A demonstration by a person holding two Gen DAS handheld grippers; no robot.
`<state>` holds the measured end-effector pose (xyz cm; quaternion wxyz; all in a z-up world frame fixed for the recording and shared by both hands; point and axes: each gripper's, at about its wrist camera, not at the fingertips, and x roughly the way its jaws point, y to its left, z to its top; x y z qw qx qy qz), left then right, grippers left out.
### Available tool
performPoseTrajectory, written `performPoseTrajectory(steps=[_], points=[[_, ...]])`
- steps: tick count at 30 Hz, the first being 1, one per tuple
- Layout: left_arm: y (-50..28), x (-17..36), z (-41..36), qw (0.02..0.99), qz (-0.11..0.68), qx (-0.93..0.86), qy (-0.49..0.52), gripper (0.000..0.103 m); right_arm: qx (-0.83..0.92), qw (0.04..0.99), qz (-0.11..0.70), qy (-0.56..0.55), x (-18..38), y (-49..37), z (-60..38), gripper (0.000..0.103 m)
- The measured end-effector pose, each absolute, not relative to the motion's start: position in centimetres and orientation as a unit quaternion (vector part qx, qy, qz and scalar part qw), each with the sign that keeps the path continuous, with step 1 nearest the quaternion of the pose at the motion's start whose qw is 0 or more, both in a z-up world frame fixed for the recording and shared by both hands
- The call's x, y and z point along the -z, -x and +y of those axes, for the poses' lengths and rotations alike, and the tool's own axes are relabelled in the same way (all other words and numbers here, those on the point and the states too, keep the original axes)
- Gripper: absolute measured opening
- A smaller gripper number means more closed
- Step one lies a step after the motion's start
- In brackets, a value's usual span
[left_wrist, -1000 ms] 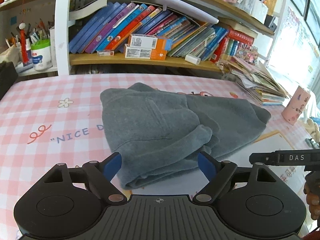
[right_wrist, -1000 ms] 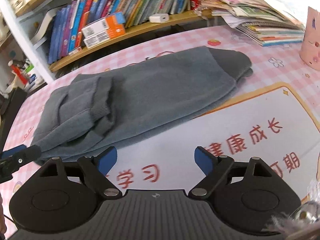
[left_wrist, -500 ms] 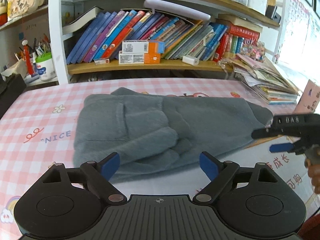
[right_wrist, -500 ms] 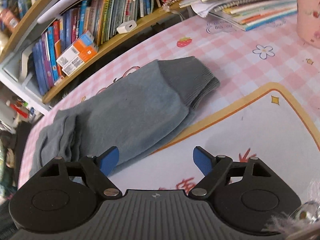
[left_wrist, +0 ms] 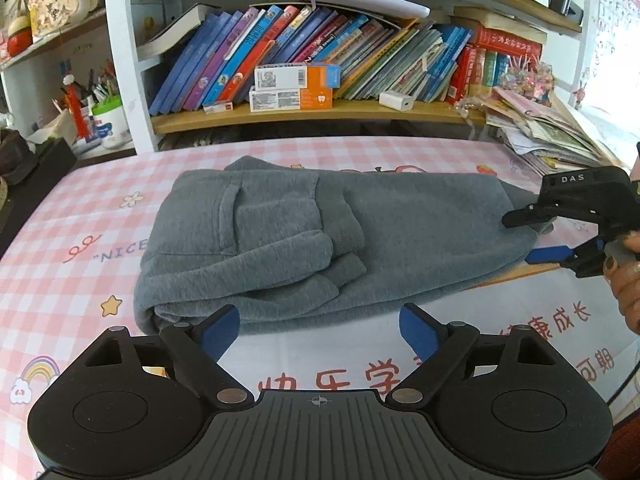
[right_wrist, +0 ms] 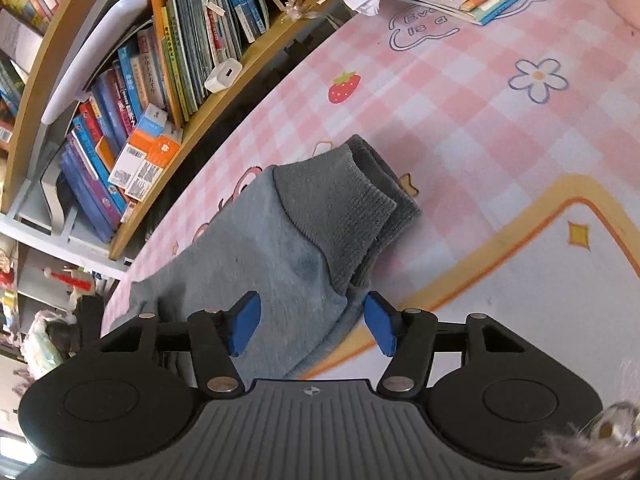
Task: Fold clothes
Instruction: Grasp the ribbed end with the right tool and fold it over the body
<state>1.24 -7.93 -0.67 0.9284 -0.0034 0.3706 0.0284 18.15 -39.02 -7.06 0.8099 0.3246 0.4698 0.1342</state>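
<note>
A grey fleece sweatshirt (left_wrist: 320, 240) lies folded lengthwise on the pink checked table, sleeves laid across its left part. My left gripper (left_wrist: 320, 330) is open and empty, just in front of the garment's near edge. My right gripper (right_wrist: 312, 324) is open, its jaws straddling the garment's ribbed hem end (right_wrist: 340, 208), with cloth between the pads. In the left wrist view the right gripper (left_wrist: 528, 236) sits at the garment's right end, one finger above the cloth and one below.
A bookshelf (left_wrist: 320, 108) full of books runs along the table's far edge. A stack of magazines (left_wrist: 552, 132) lies at the back right. A white mat with an orange border (right_wrist: 520, 280) covers the near part of the table.
The right gripper has moved in onto the hem end, which now lies between its open jaws. The left gripper has drawn back and raised a little; the garment shows more fully.
</note>
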Motion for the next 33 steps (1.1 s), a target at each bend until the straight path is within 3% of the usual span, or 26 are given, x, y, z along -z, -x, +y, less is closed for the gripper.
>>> performPoseTrajectory(steps=[4, 6, 8, 12, 17, 19, 20, 21, 23, 29, 32, 33], points=[[-1.7, 0.6, -8.5, 0.927, 0.374, -0.034, -0.003, 0.089, -0.134, 0.832, 0.464, -0.273, 7.0, -18.8, -38.0, 0.032], [-2.0, 0.5, -8.7, 0.927, 0.374, -0.035, -0.007, 0.089, -0.139, 0.835, 0.465, -0.259, 7.2, -19.1, -37.7, 0.016], [-2.3, 0.4, -9.0, 0.927, 0.374, -0.034, -0.012, 0.089, -0.157, 0.837, 0.45, -0.269, 6.7, -19.0, -37.9, 0.011], [-2.9, 0.4, -9.6, 0.925, 0.377, -0.03, -0.022, 0.089, -0.232, 0.853, 0.369, -0.287, 4.3, -17.9, -38.1, 0.01], [-3.2, 0.5, -10.0, 0.923, 0.383, -0.027, -0.031, 0.089, -0.199, 0.834, 0.412, -0.309, 6.2, -18.7, -38.6, 0.01], [-3.2, 0.4, -9.9, 0.923, 0.383, -0.03, -0.032, 0.089, -0.179, 0.818, 0.435, -0.332, 7.4, -18.9, -39.1, 0.015], [-3.2, 0.4, -9.8, 0.922, 0.384, -0.032, -0.031, 0.089, -0.172, 0.808, 0.445, -0.345, 8.0, -19.0, -39.3, 0.021], [-3.3, 0.4, -9.8, 0.922, 0.384, -0.034, -0.03, 0.089, -0.17, 0.801, 0.45, -0.355, 8.3, -19.2, -39.3, 0.035], [-3.3, 0.4, -9.7, 0.922, 0.385, -0.037, -0.029, 0.089, -0.167, 0.789, 0.459, -0.374, 8.9, -19.5, -39.3, 0.042], [-3.1, 0.2, -9.7, 0.924, 0.38, -0.044, -0.032, 0.089, -0.146, 0.777, 0.466, -0.398, 9.7, -20.7, -39.0, 0.04], [-3.1, 0.1, -9.5, 0.924, 0.378, -0.05, -0.026, 0.089, -0.134, 0.774, 0.468, -0.406, 9.9, -21.3, -38.7, 0.016], [-3.0, 0.1, -9.4, 0.924, 0.378, -0.051, -0.024, 0.089, -0.132, 0.774, 0.468, -0.405, 10.0, -21.2, -38.8, 0.014]])
